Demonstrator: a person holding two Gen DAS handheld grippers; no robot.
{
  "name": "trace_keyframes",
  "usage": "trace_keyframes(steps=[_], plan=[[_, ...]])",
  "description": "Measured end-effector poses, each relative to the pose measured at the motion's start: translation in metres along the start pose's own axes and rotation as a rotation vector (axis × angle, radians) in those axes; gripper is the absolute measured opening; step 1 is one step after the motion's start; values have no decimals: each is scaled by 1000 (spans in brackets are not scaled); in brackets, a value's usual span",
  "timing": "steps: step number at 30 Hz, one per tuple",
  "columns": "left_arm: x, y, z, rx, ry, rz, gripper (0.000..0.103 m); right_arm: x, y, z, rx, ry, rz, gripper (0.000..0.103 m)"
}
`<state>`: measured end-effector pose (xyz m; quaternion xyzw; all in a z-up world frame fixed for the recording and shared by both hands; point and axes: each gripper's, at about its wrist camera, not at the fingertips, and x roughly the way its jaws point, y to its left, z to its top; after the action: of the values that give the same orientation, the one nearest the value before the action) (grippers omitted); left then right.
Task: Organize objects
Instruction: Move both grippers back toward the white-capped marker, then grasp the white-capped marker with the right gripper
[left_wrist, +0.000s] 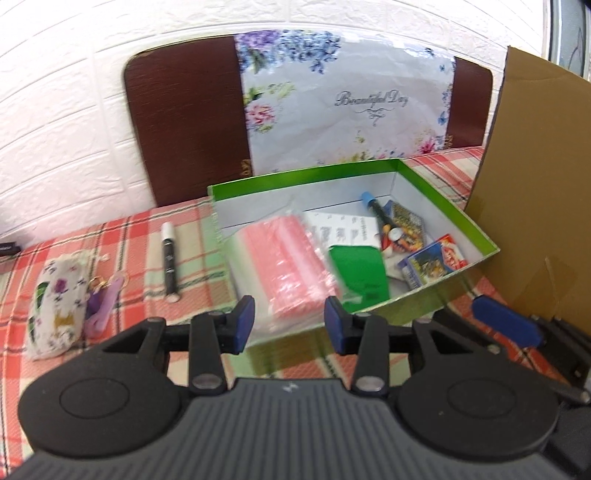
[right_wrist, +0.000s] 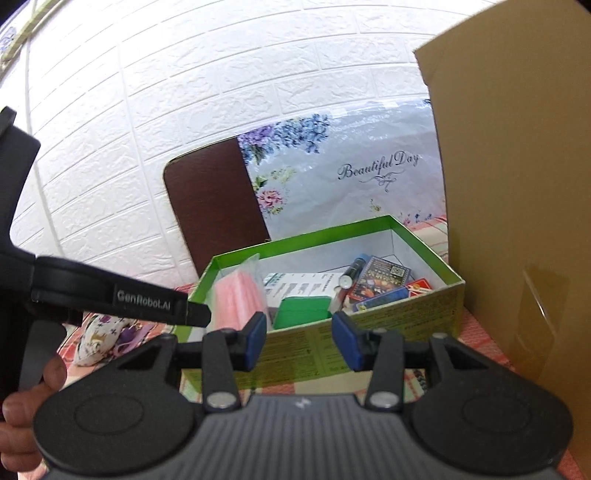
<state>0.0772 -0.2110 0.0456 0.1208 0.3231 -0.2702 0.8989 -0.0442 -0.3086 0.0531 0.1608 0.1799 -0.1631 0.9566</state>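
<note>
A green-rimmed box (left_wrist: 306, 171) (right_wrist: 369, 332) stands open on the plaid tablecloth (left_wrist: 129, 240). Inside lie a pink packet in clear plastic (left_wrist: 291, 254) (right_wrist: 236, 291), a green pouch (left_wrist: 360, 273), a blue-capped marker (left_wrist: 376, 210) and card packs (left_wrist: 432, 262) (right_wrist: 380, 284). Left of the box lie a white-capped black marker (left_wrist: 169, 258), a floral pouch (left_wrist: 55, 314) and a purple keychain (left_wrist: 103, 306). My left gripper (left_wrist: 290, 321) hovers open at the box's near left corner, nothing between its pads. My right gripper (right_wrist: 300, 338) is open in front of the box's near wall, also holding nothing.
A tall cardboard sheet (left_wrist: 535, 184) (right_wrist: 517, 184) stands right of the box. A floral bag (left_wrist: 343, 103) and a brown board (left_wrist: 184, 125) lean on the white brick wall behind. A hand (right_wrist: 22, 413) grips the left gripper's body (right_wrist: 122, 295).
</note>
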Motion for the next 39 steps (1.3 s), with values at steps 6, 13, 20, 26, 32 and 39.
trace_keyframes(steps=[6, 13, 20, 26, 32, 39], plan=[[-9, 23, -15, -28, 4, 59, 52, -3, 23, -7, -45, 17, 42, 42], [-13, 62, -32, -62, 4, 142, 61, 5, 56, -13, -114, 46, 87, 43], [-7, 107, -48, -113, 17, 206, 61, 17, 99, -22, -206, 84, 148, 43], [2, 156, -75, -172, -9, 286, 62, 36, 140, -29, -316, 135, 198, 43], [18, 203, -112, -229, -37, 355, 63, 85, 182, -27, -364, 194, 206, 42], [17, 212, -127, -251, -153, 331, 72, 180, 212, -9, -460, 197, 49, 33]])
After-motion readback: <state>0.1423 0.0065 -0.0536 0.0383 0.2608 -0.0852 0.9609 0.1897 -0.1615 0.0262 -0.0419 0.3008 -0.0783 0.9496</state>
